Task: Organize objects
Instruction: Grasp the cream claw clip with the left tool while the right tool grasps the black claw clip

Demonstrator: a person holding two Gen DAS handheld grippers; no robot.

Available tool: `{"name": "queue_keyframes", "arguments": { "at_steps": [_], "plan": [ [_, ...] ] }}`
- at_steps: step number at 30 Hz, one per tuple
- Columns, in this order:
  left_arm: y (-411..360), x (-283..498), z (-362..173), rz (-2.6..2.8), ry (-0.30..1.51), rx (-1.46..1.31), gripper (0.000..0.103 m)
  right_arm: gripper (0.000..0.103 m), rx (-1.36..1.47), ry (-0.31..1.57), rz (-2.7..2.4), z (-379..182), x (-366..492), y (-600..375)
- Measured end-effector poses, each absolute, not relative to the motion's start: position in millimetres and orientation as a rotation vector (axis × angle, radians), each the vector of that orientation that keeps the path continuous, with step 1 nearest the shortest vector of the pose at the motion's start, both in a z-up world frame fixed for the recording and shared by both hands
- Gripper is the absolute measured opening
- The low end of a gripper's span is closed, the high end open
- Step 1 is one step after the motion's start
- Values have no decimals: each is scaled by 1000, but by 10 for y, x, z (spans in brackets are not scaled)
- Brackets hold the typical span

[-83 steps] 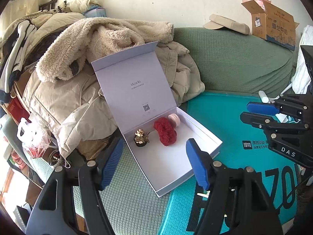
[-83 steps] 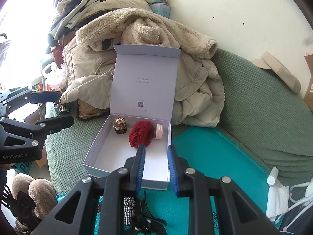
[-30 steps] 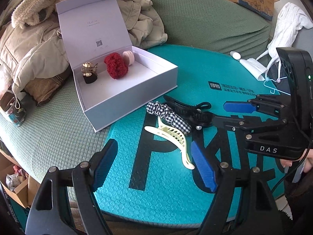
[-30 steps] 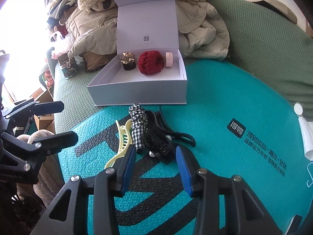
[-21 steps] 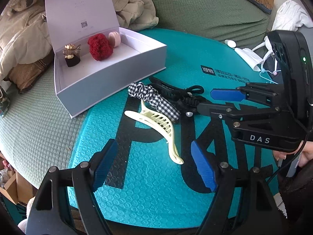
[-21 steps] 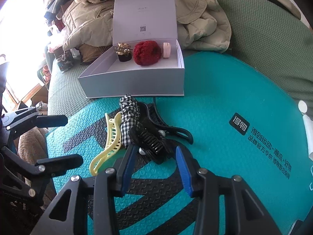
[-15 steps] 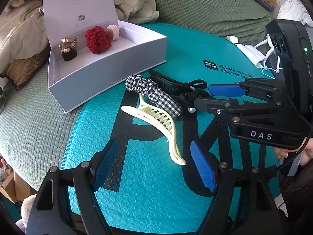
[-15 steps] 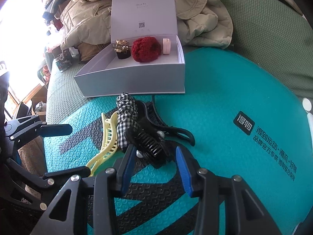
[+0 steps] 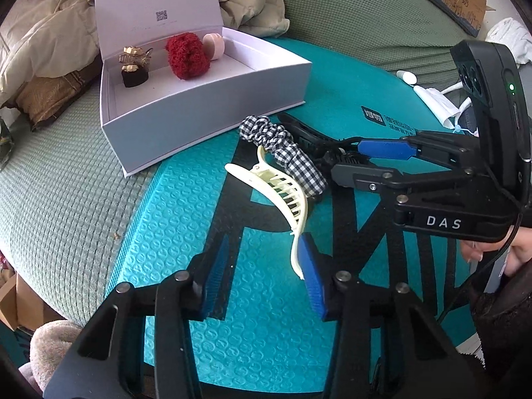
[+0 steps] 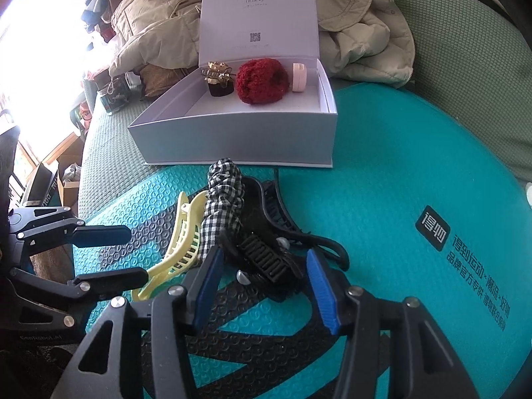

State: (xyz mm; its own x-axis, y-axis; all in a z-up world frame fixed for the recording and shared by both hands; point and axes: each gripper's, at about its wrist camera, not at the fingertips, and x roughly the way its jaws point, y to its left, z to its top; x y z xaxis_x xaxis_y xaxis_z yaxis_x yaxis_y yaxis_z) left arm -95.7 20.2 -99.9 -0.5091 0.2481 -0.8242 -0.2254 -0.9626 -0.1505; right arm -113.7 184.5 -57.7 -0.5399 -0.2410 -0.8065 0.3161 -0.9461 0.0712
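From the left wrist we look steeply down along the left hand-held gripper (image 9: 262, 272), close over the teal mat (image 9: 173, 219). From the right wrist we look likewise down the right hand-held gripper (image 10: 266, 282). We see the hair clips (image 9: 282, 193), the open white box (image 10: 232, 143) and each other's gripper in both views.

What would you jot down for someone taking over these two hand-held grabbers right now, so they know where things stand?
Left gripper: fingers have just been closing; the tail of the cream hair claw lies against one finger, not clamped.
Right gripper: fingers have just been opening, straddling the black hair claw, no grip yet.
Done: gold clip, red scrunchie and pink item sit in the open white box.
Left: cream claw, checked scrunchie and the black clips, piled on the teal mat in front of the box, still need boxing.
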Motion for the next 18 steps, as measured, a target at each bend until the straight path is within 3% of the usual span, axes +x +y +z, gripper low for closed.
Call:
{"name": "queue_keyframes", "arguments": {
  "at_steps": [12,14,18],
  "plan": [
    [-197,-933,-977,2581,-157,-1407,42,52,1322,96,-2479,-708,-1181,1810],
    [-204,-931,-942,2572,-183,-1376,42,39,1327,93,-2472,-718,-1167,1793],
    [-115,-937,-903,2545,-185,-1333,47,38,1325,102,-2475,-717,-1115,1771]
  ]
}}
